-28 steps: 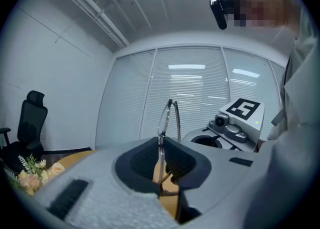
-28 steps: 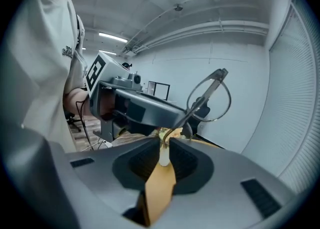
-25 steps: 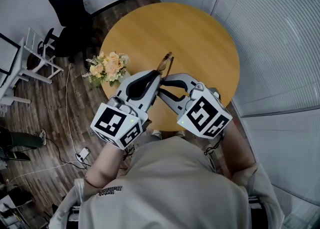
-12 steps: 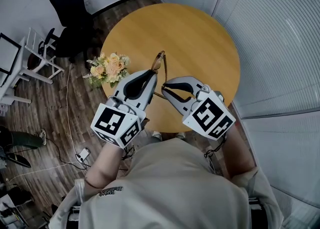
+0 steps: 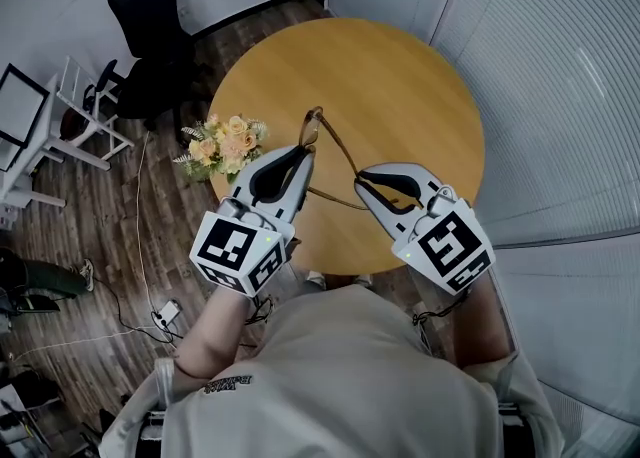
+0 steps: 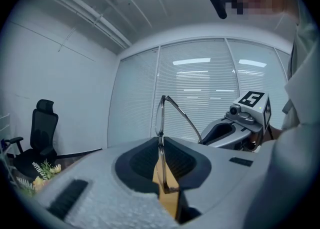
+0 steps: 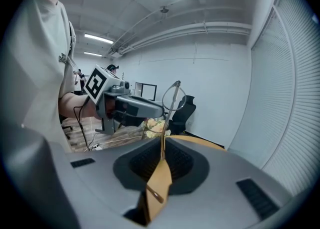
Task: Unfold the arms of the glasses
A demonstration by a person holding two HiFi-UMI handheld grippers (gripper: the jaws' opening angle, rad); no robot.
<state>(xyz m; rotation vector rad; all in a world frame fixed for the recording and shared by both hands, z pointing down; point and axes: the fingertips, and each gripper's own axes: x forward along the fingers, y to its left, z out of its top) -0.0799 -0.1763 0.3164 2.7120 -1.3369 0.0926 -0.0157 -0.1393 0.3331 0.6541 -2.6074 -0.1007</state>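
A person seen from above holds a hand-held gripper in each hand over a round wooden tabletop, close to its near edge. The glasses are lifted clear of the tabletop and held between the two tools.

The left hand-held gripper is clenched on the front frame of the glasses. In the left gripper view the frame stands edge-on and upright between the closed jaws, with one lens rising above them.

The right hand-held gripper is clenched on the far end of one arm of the glasses. In the right gripper view that thin arm runs up out of the closed jaws towards the frame. The arm is swung well away from the frame, forming a wide angle that spans the gap between the two tools.

A bouquet of pale flowers sits at the left edge of the tabletop. A black office chair stands on the wood floor beyond the far left edge.
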